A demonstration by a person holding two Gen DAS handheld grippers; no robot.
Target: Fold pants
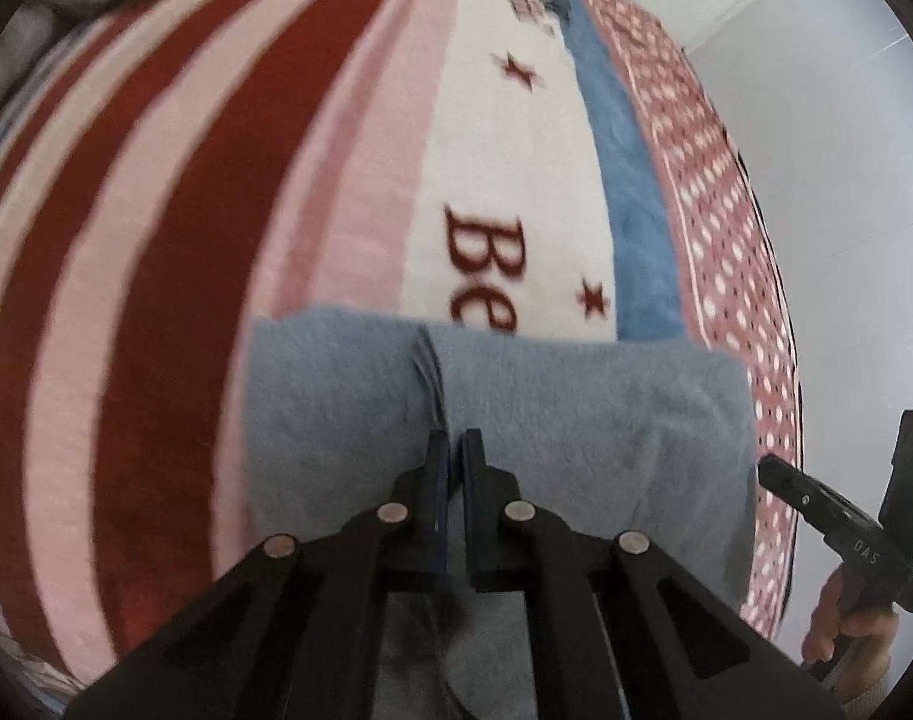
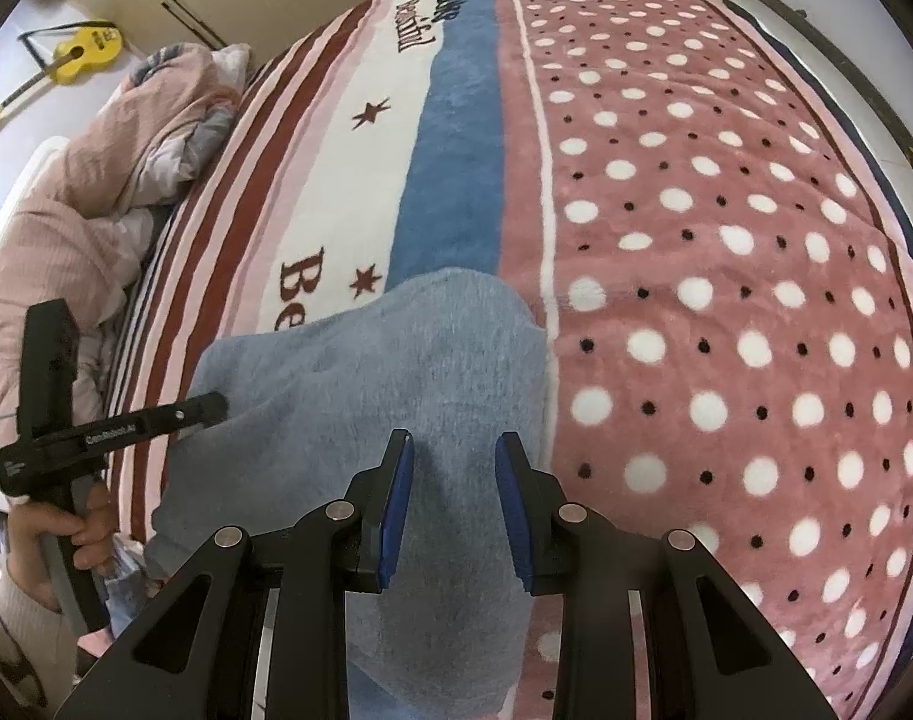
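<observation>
A pair of grey-blue pants [image 2: 408, 372], already folded into a compact bundle, lies at the near edge of a bed under a fleece blanket [image 2: 696, 240] patterned with red and pink stripes, a white band of lettering and stars, a blue stripe and a field of pink with white and dark dots. The bundle sits across the white band and blue stripe, its right edge reaching the dotted section.

The left gripper [image 1: 454, 450] is nearly closed, its fingers [image 1: 437, 468] drawn close together and pinching a ridge of the pants' fabric [image 1: 432, 372] that stands up as a crease down the middle of the bundle. In the right wrist view the same gripper [image 2: 213, 405] reaches in from the left, its tip touching the left side of the cloth.

The right gripper [image 2: 453, 456] hovers over the near part of the pants with its blue-padded fingers [image 2: 396, 504] spread apart, holding nothing. From the left wrist view it [image 1: 768, 468] appears at the right edge of the bundle.

A rumpled pink and grey quilt [image 2: 156, 138] is heaped at the far left of the bed, and a yellow toy guitar [image 2: 78, 54] lies on the floor beyond it.
</observation>
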